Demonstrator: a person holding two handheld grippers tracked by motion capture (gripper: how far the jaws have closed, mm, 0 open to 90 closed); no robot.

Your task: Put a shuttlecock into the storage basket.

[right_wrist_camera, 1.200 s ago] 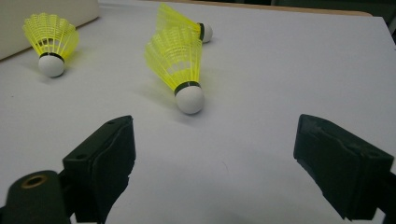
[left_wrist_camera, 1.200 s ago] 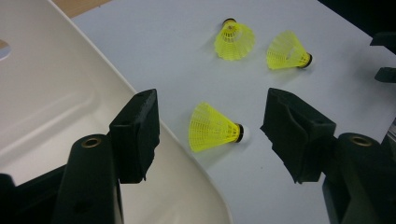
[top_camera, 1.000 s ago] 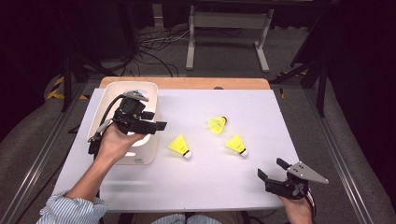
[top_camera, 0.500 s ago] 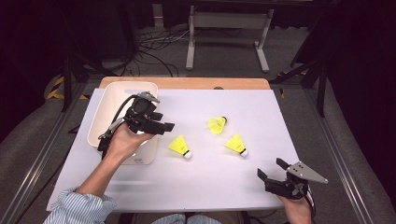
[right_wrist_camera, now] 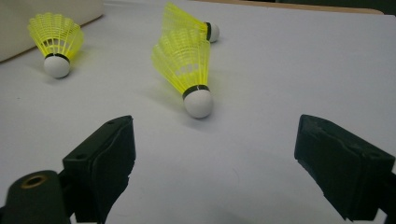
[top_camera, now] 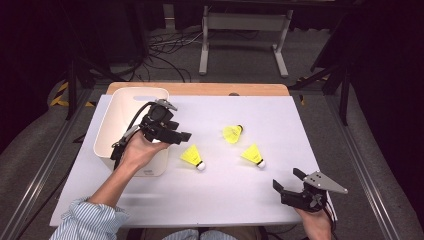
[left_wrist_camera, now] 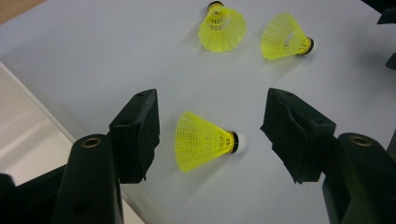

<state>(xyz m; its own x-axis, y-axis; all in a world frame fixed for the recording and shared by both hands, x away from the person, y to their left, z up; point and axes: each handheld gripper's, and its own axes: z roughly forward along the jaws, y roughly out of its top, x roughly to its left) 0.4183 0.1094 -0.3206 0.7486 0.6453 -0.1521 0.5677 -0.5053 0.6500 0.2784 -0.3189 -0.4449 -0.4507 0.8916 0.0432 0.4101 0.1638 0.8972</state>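
Note:
Three yellow shuttlecocks lie on the white table (top_camera: 225, 200). The nearest one (top_camera: 192, 156) rests beside the white bin (top_camera: 115, 120). My left gripper (top_camera: 180, 136) hovers just above it, at the bin's right wall. In the left gripper view the open gripper (left_wrist_camera: 212, 100) has that shuttlecock (left_wrist_camera: 203, 140) lying below the gap, touched by neither jaw. Two more shuttlecocks (top_camera: 232, 133) (top_camera: 252, 155) lie to the right. My right gripper (top_camera: 286, 178) rests open near the front right edge. Its own view has the gripper (right_wrist_camera: 215, 128) open and empty, facing a shuttlecock (right_wrist_camera: 187, 70).
The white bin stands at the table's left, and its rim (left_wrist_camera: 28, 121) appears beside my left jaw. A wooden board edge (top_camera: 200, 89) runs along the back of the table. Dark stands and cables stand beyond it on the floor.
My left gripper has moved from above the bin to the right and a little down, toward the nearest shuttlecock. The right gripper has stayed still.

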